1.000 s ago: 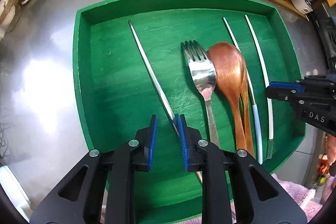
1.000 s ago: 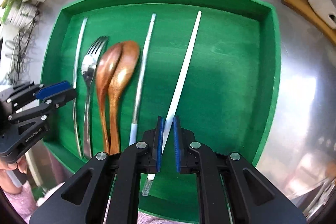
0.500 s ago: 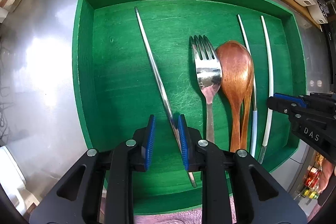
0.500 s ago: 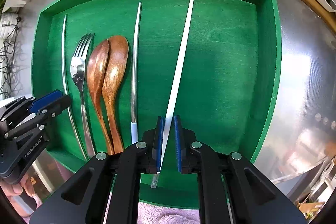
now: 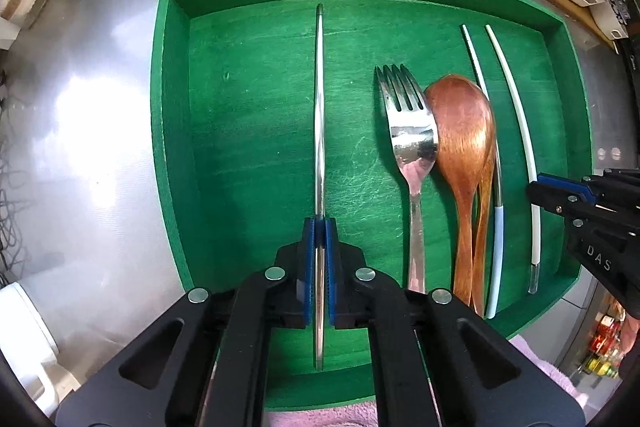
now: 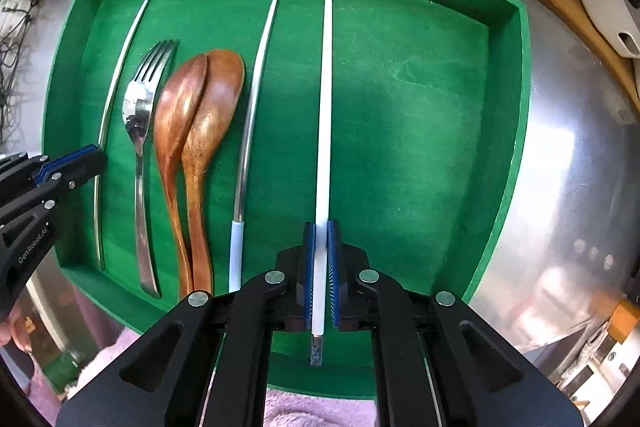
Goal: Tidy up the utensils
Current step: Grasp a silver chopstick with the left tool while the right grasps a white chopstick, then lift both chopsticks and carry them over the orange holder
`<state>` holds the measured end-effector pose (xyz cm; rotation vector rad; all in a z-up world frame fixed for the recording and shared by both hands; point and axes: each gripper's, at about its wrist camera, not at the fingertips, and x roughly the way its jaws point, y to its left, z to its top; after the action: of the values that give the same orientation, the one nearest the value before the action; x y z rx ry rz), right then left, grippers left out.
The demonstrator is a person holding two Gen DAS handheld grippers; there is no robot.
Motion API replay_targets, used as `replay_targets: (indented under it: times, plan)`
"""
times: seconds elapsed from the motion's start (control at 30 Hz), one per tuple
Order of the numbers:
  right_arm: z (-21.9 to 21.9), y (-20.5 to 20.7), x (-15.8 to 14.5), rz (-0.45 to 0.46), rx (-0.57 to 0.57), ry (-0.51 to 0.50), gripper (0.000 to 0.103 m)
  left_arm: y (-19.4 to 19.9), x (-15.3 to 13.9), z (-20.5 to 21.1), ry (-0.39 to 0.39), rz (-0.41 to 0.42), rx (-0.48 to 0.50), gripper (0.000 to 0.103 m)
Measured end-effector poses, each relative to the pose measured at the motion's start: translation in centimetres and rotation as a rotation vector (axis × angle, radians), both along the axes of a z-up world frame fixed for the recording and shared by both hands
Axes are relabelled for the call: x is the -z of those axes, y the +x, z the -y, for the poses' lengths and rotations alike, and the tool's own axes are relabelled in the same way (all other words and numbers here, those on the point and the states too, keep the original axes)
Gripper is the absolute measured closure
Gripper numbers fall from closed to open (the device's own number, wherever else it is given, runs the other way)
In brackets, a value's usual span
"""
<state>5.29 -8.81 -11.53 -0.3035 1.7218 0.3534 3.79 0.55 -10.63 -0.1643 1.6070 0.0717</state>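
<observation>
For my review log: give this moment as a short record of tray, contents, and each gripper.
tray: green tray on a steel counter
contents: steel chopstick, fork, two wooden spoons, blue-handled chopstick, white chopstick
left gripper: shut on the steel chopstick, fingers just closed
right gripper: shut on the white chopstick
order: all utensils lie roughly parallel

Both wrist cameras look straight down, close, sharing the green tray [image 5: 172, 131].
</observation>
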Motion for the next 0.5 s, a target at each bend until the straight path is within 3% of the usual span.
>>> replay_targets:
  times: [0.27, 0.5]
  plan:
    - [-0.4, -0.7, 0.0, 0.050, -0.042, -0.028, 0.097, 0.6, 0.0, -0.1, 0.040, -0.003, 0.027, 0.099]
    - [0.8, -1.7, -1.1, 0.063, -0.003, 0.052, 0.097, -1.1, -1.3, 0.5, 0.011, 0.045, 0.024, 0.099]
